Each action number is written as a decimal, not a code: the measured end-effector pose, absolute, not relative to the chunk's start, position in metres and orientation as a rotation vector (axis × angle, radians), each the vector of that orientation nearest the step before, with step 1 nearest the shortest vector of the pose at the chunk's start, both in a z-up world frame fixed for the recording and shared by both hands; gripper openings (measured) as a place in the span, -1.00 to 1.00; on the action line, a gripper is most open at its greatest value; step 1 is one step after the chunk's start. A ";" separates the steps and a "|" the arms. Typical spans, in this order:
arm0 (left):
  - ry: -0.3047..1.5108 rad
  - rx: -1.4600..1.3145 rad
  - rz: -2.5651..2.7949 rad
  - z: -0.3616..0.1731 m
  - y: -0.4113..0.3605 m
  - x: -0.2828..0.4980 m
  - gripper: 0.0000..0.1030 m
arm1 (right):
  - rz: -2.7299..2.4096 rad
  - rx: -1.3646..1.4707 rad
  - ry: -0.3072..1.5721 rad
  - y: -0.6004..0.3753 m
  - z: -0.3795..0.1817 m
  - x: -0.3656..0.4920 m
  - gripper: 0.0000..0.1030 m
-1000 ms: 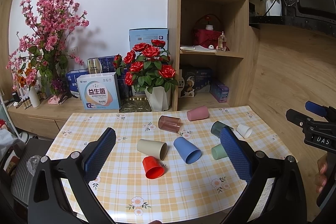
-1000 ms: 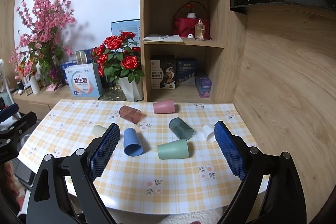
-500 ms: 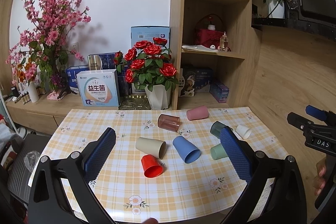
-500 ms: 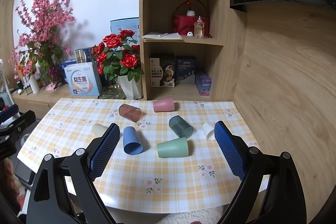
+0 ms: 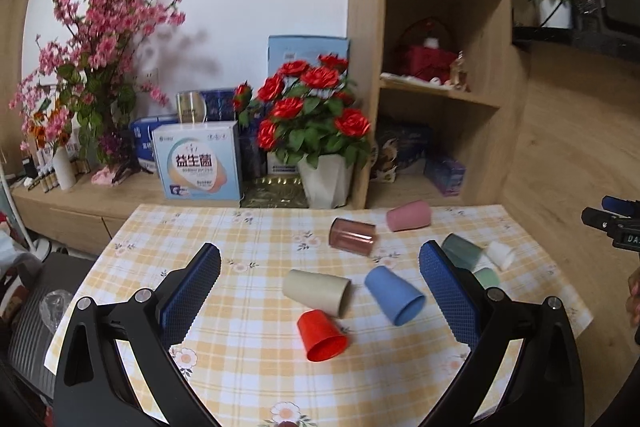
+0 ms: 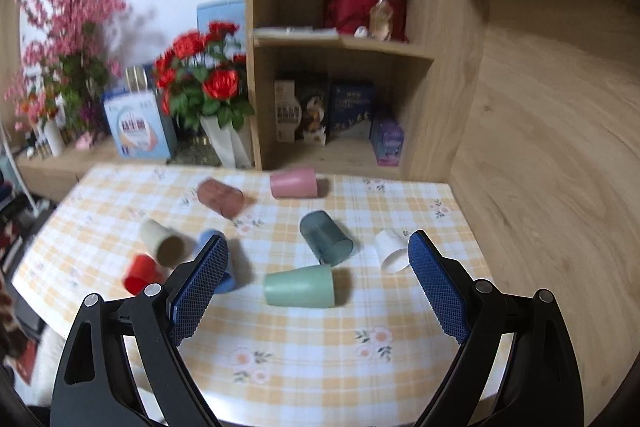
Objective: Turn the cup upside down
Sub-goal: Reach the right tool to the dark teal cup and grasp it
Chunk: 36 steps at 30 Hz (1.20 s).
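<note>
Eight cups are seen lying on their sides on the checked table (image 6: 400,367); none is yet stood on its rim. Which one is meant to be flipped first cannot be told, but the green cup (image 6: 299,286) is judged the likeliest, since it lies nearest the right gripper (image 6: 316,281) and falls between the fingers in the right wrist view. Just beyond it lies the teal cup (image 6: 326,237), with the white cup (image 6: 390,251) to its right and the pink cup (image 6: 293,182) near the shelf. Further left are the brown cup (image 6: 221,197), the beige cup (image 6: 162,241), the red cup (image 6: 140,274) and the blue cup (image 5: 394,294), the last partly hidden in the right view.

Both tools are held above the near edge of the table. The jaws of the right gripper are spread wide and nothing is held. The left gripper (image 5: 320,285) is likewise wide open and empty, with the beige, red and blue cups framed between its fingers.

The step in hand is judged to be the approach, before any grasp. For the next move, a descent to one cup is called for, a closing across its side wall, then a lift and a turn so that the mouth is set down on the table. Neighbouring cups would have to be cleared.
</note>
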<state>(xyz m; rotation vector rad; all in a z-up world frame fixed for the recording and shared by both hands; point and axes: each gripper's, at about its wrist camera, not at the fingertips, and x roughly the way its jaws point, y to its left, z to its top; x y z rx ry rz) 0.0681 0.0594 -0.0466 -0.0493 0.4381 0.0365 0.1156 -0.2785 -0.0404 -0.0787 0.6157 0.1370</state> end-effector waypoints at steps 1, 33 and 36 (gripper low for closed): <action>0.440 -0.048 0.057 -0.052 0.064 0.075 0.88 | 0.150 -0.094 0.636 -0.278 -0.049 0.130 0.72; 0.746 -0.107 0.190 -0.166 0.137 0.198 0.88 | 0.237 -0.181 1.240 -0.251 -0.264 0.405 0.71; 0.755 -0.125 0.207 -0.169 0.144 0.198 0.88 | 0.236 -0.208 1.268 -0.245 -0.273 0.410 0.71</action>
